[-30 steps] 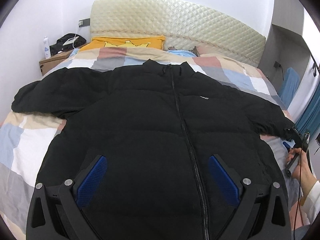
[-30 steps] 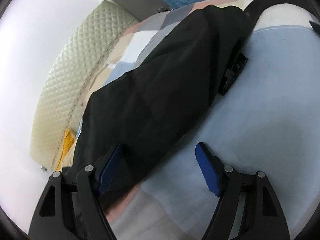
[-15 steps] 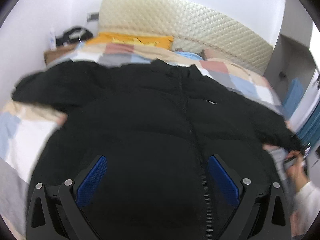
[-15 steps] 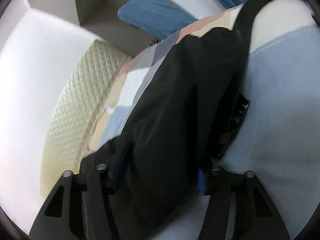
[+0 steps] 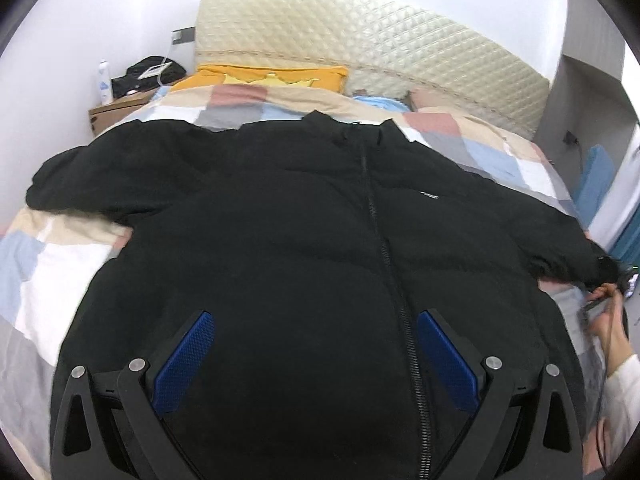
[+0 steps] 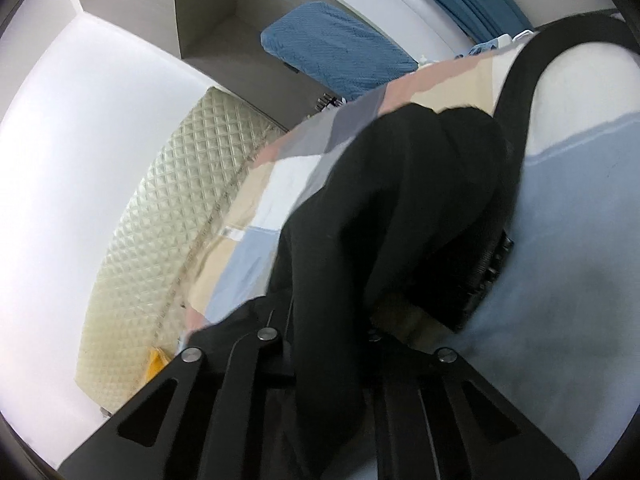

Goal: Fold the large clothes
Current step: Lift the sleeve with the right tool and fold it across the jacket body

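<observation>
A black puffer jacket (image 5: 304,240) lies front up on the bed, zipped, sleeves spread to both sides. My left gripper (image 5: 316,344) hovers open and empty over the jacket's lower front. My right gripper (image 6: 332,332) is shut on the jacket's right sleeve (image 6: 400,208) near the cuff, and the fabric hides its pads. In the left wrist view the right gripper shows at the sleeve end (image 5: 600,280), held by a hand at the bed's right edge.
The bed has a patchwork duvet (image 5: 52,264), an orange pillow (image 5: 272,76) and a quilted headboard (image 5: 360,40). A nightstand (image 5: 116,112) with a bottle stands at the far left. A grey shelf unit (image 6: 224,28) and a blue cushion (image 6: 336,48) are beside the bed.
My right gripper closed on the jacket's right sleeve and lifted it off the duvet. My left gripper stayed open and shifted slightly over the jacket's front.
</observation>
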A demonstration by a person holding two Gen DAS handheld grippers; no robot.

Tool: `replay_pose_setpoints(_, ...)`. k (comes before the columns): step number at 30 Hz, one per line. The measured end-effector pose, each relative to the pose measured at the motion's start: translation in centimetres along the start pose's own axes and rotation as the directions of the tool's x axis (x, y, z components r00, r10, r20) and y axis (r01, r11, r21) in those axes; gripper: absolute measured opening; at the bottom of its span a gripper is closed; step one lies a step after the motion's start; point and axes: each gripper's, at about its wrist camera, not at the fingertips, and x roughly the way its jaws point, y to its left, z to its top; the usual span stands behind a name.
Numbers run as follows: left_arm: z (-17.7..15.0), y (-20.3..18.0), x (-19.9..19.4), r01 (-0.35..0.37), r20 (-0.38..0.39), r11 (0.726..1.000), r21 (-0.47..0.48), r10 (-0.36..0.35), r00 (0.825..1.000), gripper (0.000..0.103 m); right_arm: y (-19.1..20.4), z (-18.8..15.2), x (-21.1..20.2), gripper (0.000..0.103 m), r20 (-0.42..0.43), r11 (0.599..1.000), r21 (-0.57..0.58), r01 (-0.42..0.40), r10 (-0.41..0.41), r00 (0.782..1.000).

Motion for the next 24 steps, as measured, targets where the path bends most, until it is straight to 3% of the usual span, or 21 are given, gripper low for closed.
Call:
replay_pose_setpoints(4, 0.4, 0.4, -0.5, 0.024, 0.009, 0.999, -0.034, -0.023, 1.0, 0.102, 3.5, 0.8, -1.1, 0.009, 0.028, 0.998, -0.053, -0.016, 0.017, 0.999)
replay_pose_setpoints(11, 1.0, 0.1, -2.8, -0.093, 0.133, 0.994, 0.048, 0.086, 0.987, 0.102, 12.4, 1.3, -6.9, 0.009, 0.057, 0.952, -0.302, -0.049, 0.07, 0.996)
replay_pose_setpoints(14, 1.4, 0.9, -3.1, -0.114, 0.146, 0.993, 0.043, 0.107, 0.983, 0.102, 16.7, 0.9, -9.0, 0.009, 0.066, 0.927, -0.37, -0.059, 0.09, 0.994)
replay_pose_setpoints(19, 1.4, 2.9, -4.1, -0.13, 0.128, 0.991, 0.013, 0.127, 0.984, 0.102, 25.5, -1.8, -11.7, 0.009, 0.067, 0.843, -0.536, -0.038, 0.087, 0.994)
replay_pose_setpoints(24, 1.4, 4.8, -5.9, -0.182, 0.153, 0.983, -0.015, 0.182, 0.971, 0.102, 35.1, -7.8, -14.4, 0.009, 0.023, 0.711, -0.697, -0.096, 0.155, 0.988)
